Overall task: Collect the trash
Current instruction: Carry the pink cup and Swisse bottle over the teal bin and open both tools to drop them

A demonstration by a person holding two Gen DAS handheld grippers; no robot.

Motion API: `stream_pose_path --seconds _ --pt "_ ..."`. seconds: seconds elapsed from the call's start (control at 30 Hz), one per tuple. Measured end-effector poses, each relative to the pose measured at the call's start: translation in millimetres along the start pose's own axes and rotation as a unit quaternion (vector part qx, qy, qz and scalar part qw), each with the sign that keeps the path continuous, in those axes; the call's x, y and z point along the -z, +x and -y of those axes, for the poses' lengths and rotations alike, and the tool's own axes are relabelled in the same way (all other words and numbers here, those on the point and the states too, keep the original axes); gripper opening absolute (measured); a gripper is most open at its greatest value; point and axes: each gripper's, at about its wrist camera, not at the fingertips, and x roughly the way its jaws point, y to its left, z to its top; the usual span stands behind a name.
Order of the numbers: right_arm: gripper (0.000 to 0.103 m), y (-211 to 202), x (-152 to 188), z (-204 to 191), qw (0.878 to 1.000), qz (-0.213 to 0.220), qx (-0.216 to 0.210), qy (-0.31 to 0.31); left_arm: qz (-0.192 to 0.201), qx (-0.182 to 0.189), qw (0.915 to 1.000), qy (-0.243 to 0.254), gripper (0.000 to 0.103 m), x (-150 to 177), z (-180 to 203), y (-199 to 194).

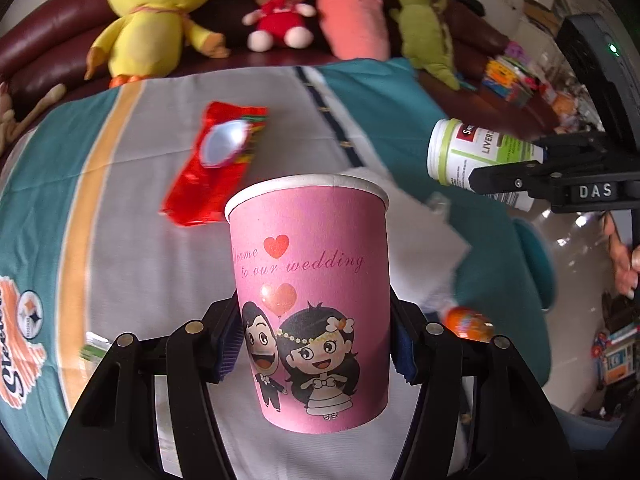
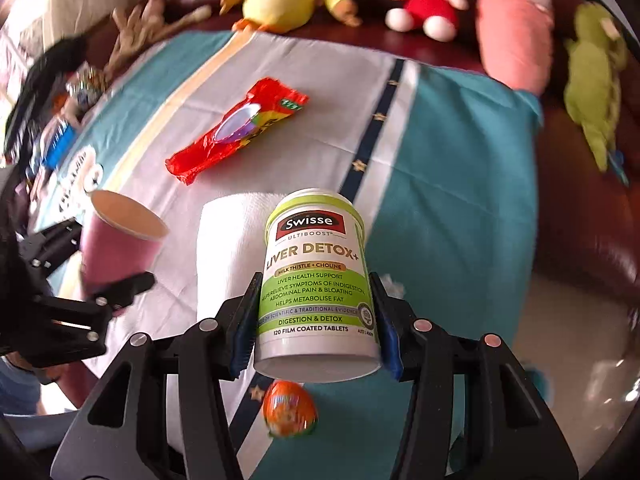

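Note:
My left gripper (image 1: 316,340) is shut on a pink paper cup (image 1: 310,280) with a cartoon wedding couple, held upright above the table; the cup also shows in the right wrist view (image 2: 120,236). My right gripper (image 2: 316,332) is shut on a white and green Swisse tablet bottle (image 2: 316,276), which also shows at the right of the left wrist view (image 1: 472,152). A red snack wrapper (image 1: 216,168) lies on the tablecloth beyond the cup, also in the right wrist view (image 2: 236,132). An orange foil egg (image 2: 290,408) and a white paper towel (image 2: 232,248) lie below the bottle.
The table has a teal, grey and orange cloth (image 1: 132,248). Plush toys sit on a dark red sofa behind it: a yellow duck (image 1: 156,12), a bear (image 1: 280,12), a pink toy (image 1: 352,12), a green one (image 1: 428,24). Clutter lies at the table's left edge (image 2: 76,88).

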Motion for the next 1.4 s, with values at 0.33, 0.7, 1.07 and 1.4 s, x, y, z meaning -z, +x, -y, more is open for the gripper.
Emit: stream_pose_path --seconds 0.33,0.7,1.07,1.4 --pt "0.048 -42 84 65 0.993 0.035 -0.013 0.115 -0.011 0.039 0.9972 0.063 0.061 1 84 10" --pt "0.048 -84 172 153 0.97 0.078 0.0 0.232 -0.041 0.093 0.9839 0.147 0.061 -3 204 45" --pt "0.048 -83 281 258 0.93 0.084 0.012 0.359 -0.092 0.104 0.9625 0.233 0.061 -7 318 101" --pt "0.048 -66 329 299 0.911 0.072 0.004 0.407 -0.139 0.114 0.9439 0.277 0.061 -8 400 162"
